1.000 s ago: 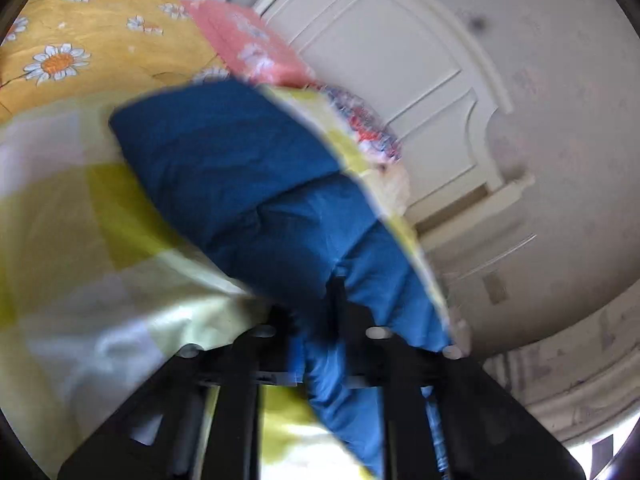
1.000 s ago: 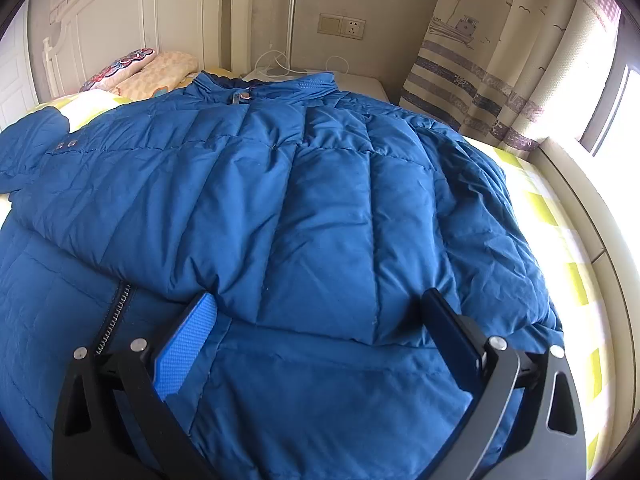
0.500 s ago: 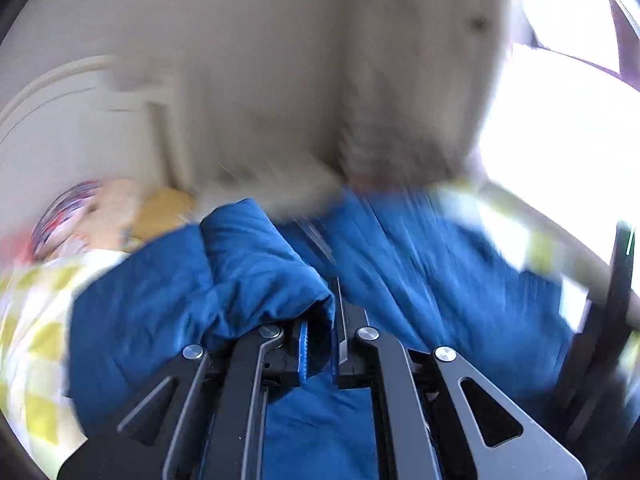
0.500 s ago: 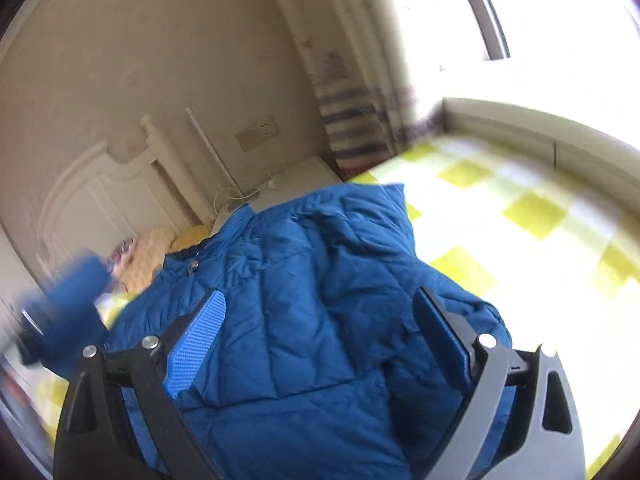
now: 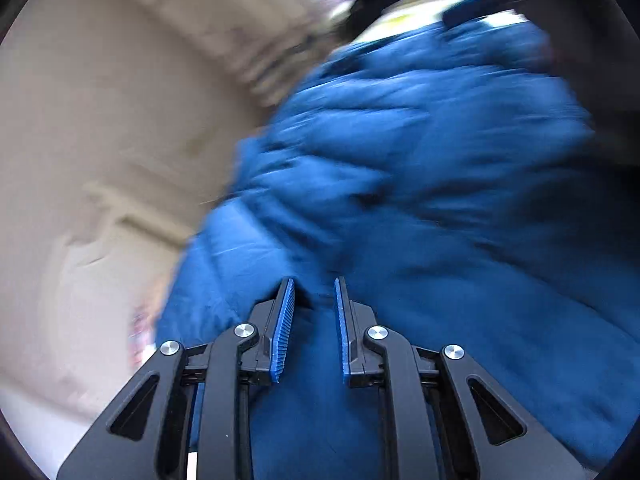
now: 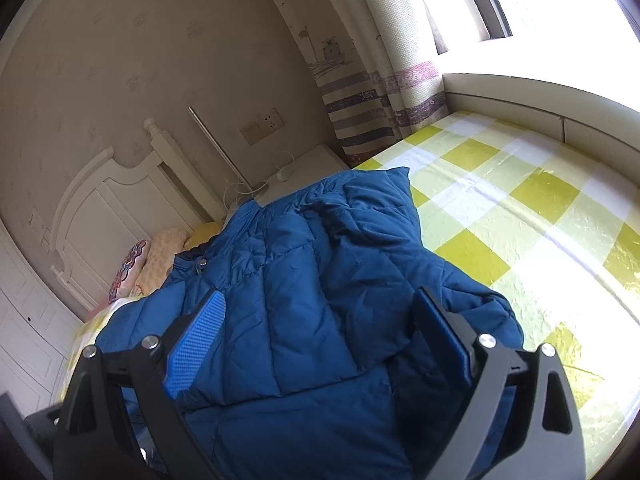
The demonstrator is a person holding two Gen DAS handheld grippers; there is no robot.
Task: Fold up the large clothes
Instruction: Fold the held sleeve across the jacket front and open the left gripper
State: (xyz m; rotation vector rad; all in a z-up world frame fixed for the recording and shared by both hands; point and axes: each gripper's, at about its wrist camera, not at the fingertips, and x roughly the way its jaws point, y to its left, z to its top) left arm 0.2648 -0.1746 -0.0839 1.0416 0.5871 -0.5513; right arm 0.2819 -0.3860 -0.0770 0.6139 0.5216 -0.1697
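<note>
A big blue quilted jacket (image 6: 320,280) lies on a bed with a yellow and white checked sheet (image 6: 520,208). Its collar points toward the headboard. My right gripper (image 6: 318,294) hovers just above the jacket's middle, open wide, and its pads press on nothing. In the left wrist view the jacket (image 5: 400,200) is blurred and fills the right half. My left gripper (image 5: 314,292) has its jaws nearly together, with blue jacket fabric pinched between the pads.
A white headboard (image 6: 100,208) and pillows (image 6: 160,252) are at the bed's far end. A white nightstand (image 6: 304,168) with a cable stands beside it. A striped curtain (image 6: 360,80) hangs by the bright window. A padded ledge (image 6: 520,96) borders the bed's far side.
My left gripper swung the held sleeve from the bed's left side across over the jacket body. The right view rolled and turned toward the window early on, then held still.
</note>
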